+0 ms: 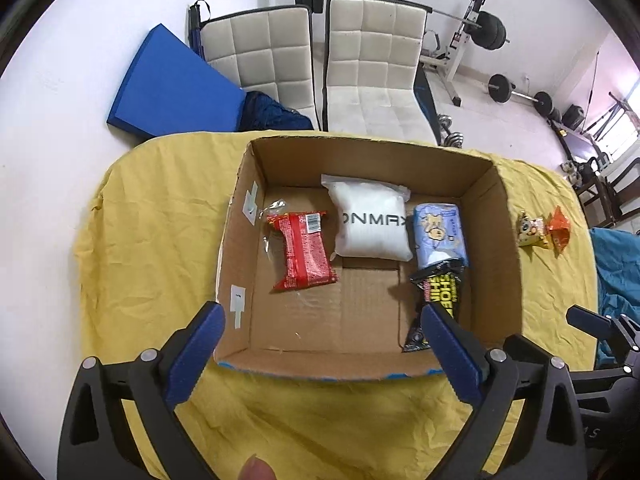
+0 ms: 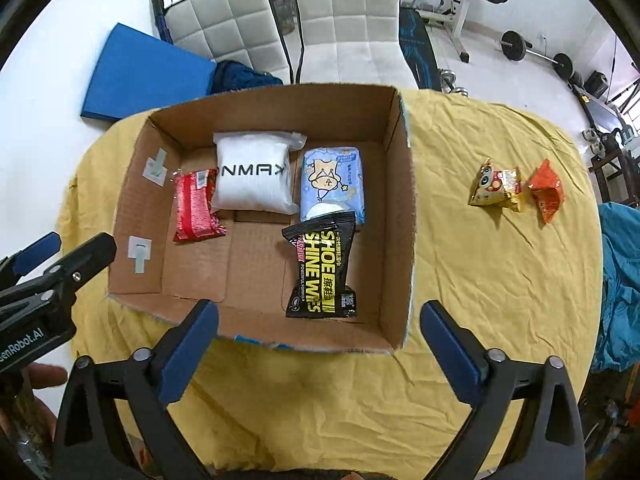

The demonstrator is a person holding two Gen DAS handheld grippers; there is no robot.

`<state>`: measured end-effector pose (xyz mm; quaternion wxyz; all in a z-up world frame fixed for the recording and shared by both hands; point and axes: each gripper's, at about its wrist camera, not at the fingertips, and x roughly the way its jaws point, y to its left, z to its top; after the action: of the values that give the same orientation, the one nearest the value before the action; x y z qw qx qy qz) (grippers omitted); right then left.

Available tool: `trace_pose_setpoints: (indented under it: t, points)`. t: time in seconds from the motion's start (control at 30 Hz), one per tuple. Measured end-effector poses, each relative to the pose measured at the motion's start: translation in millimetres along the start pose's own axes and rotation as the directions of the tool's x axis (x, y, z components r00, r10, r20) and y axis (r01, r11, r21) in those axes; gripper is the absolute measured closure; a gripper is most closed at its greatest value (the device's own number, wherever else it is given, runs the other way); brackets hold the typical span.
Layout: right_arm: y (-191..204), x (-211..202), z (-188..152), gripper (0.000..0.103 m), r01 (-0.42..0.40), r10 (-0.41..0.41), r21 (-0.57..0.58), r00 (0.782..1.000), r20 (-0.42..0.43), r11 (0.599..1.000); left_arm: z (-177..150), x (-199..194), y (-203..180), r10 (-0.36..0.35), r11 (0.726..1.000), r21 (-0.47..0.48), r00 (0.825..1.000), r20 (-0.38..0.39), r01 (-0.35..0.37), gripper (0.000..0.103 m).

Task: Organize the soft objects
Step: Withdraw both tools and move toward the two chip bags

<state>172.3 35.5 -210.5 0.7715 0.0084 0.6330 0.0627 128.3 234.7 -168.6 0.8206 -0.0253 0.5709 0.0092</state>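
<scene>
An open cardboard box (image 1: 500, 248) (image 2: 400, 216) sits on the yellow cloth. Inside lie a red packet (image 1: 304, 252) (image 2: 196, 208), a white pouch (image 1: 370, 220) (image 2: 252, 176), a light blue tissue pack (image 1: 438, 232) (image 2: 334, 184) and a black shoe-wipes pack (image 1: 438, 284) (image 2: 324, 272). Two small snack bags, yellow (image 1: 532, 228) (image 2: 494, 188) and orange (image 1: 560, 230) (image 2: 546, 192), lie on the cloth right of the box. My left gripper (image 1: 322, 318) is open and empty over the box's near wall. My right gripper (image 2: 318, 318) is open and empty at the box's near right corner.
The yellow-clothed table (image 1: 160, 208) (image 2: 500, 280) ends at rounded edges. Two white chairs (image 1: 372, 60) (image 2: 348, 20), a blue mat (image 1: 172, 84) and gym weights stand behind. A teal cloth (image 2: 620, 280) hangs at the right.
</scene>
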Motion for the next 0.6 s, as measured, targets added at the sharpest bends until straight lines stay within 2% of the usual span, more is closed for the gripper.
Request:
trace_pose_setpoints:
  t: [0.23, 0.37, 0.5, 0.6]
  points:
    - [-1.5, -34.8, -16.1, 0.000, -0.014, 0.015, -0.014, 0.998, 0.061, 1.000, -11.8, -26.3, -5.2, 0.006, 1.000, -0.011, 0.999, 0.043, -0.005, 0.001]
    - [-6.8, -48.6, -22.0, 0.000, -0.036, 0.037, -0.015, 0.997, 0.075, 0.999, -16.6, -33.9, -7.4, -0.036, 0.999, -0.038, 0.999, 0.038, 0.038, 0.001]
    - [-18.3, -62.9, -25.9, 0.000, -0.061, 0.062, -0.014, 0.993, 0.100, 0.998, -18.4, -40.6, -20.0, 0.006, 1.000, -0.030, 0.999, 0.051, -0.004, 0.001]
    - [-34.3, -68.1, -26.0, 0.000, -0.075, 0.075, 0.004, 0.991, 0.107, 0.997, -17.1, -43.6, -37.9, 0.009, 1.000, -0.021, 0.999, 0.051, -0.008, 0.001]
